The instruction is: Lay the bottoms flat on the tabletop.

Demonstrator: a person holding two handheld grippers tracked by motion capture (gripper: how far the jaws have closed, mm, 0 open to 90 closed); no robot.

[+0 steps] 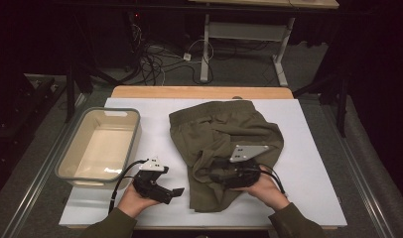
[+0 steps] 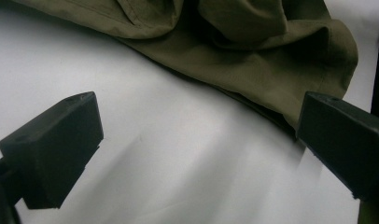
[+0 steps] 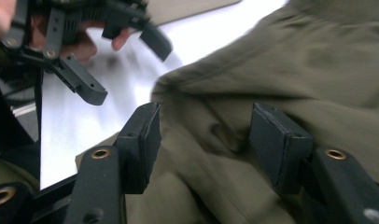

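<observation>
The olive shorts (image 1: 224, 144) lie crumpled across the middle of the white table (image 1: 318, 163), one leg folded over itself toward my near edge, and the grey bin (image 1: 99, 144) stands well off to their left. My biggest worry is the cloth itself — it is bunched in several layers, so a pinch here could take one fold and leave the rest dragging, or take too many and lift a lump I cannot straighten.

My right gripper (image 3: 204, 140) hangs over the folded leg with its jaws apart, the cloth lying between the pads but not pressed by them. If I close without sinking lower, I judge they will skim the top ridge and slip off.

My left gripper (image 2: 197, 149) is wide open too, holding nothing, low over bare table just beside the hem (image 2: 271, 109) — close enough that a careless push could shove the edge away instead of catching it.
</observation>
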